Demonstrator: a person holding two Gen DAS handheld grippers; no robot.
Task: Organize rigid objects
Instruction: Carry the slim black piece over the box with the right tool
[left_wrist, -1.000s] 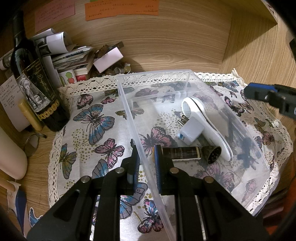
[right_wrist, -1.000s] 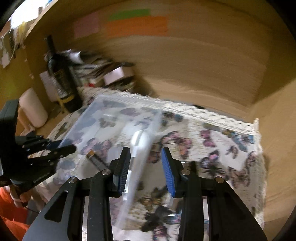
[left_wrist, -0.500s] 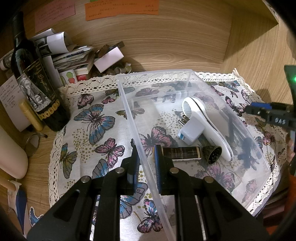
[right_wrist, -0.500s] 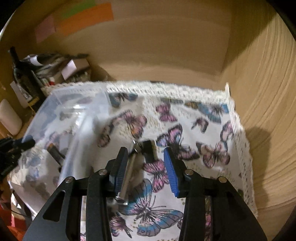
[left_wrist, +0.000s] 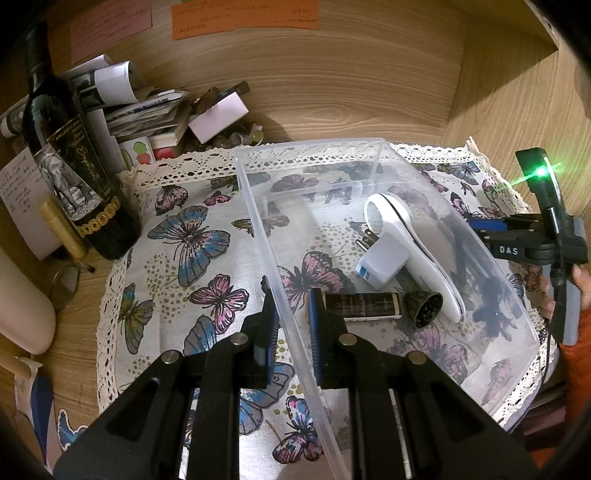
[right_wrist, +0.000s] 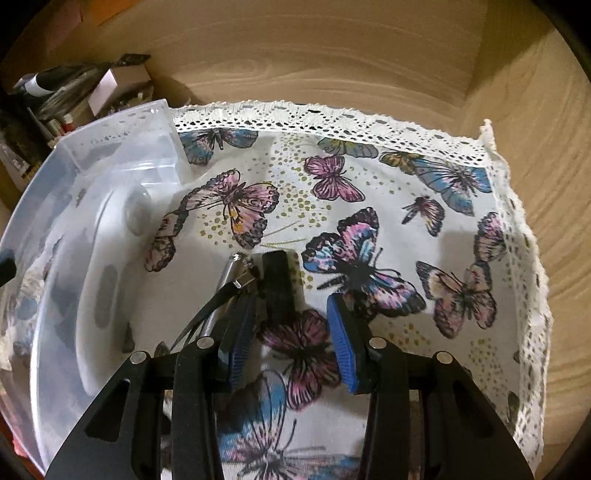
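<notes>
A clear plastic bin (left_wrist: 255, 206) stands on the butterfly cloth (left_wrist: 192, 251). My left gripper (left_wrist: 293, 326) is shut on its near long wall, one finger on each side. Inside lie a white handheld device (left_wrist: 413, 251), a white plug adapter (left_wrist: 384, 264), a dark tube (left_wrist: 360, 306) and a dark cap (left_wrist: 423, 308). My right gripper (right_wrist: 291, 336) hangs open low over the cloth (right_wrist: 369, 192), just right of the bin (right_wrist: 55, 229). A small black block (right_wrist: 277, 284) lies between its fingers, nearer the left one. A thin metal rod (right_wrist: 223, 284) lies beside the block.
A dark wine bottle (left_wrist: 70, 177) stands at the cloth's left edge, with a heap of papers and small boxes (left_wrist: 155, 107) behind it. Wooden walls close in the back and right. A person's hand (left_wrist: 578, 280) holds the right gripper (left_wrist: 517, 240) beyond the bin.
The right gripper swung from above the bin to the right and sank toward the cloth, so the black block now lies between its fingers. The left gripper kept its hold.
</notes>
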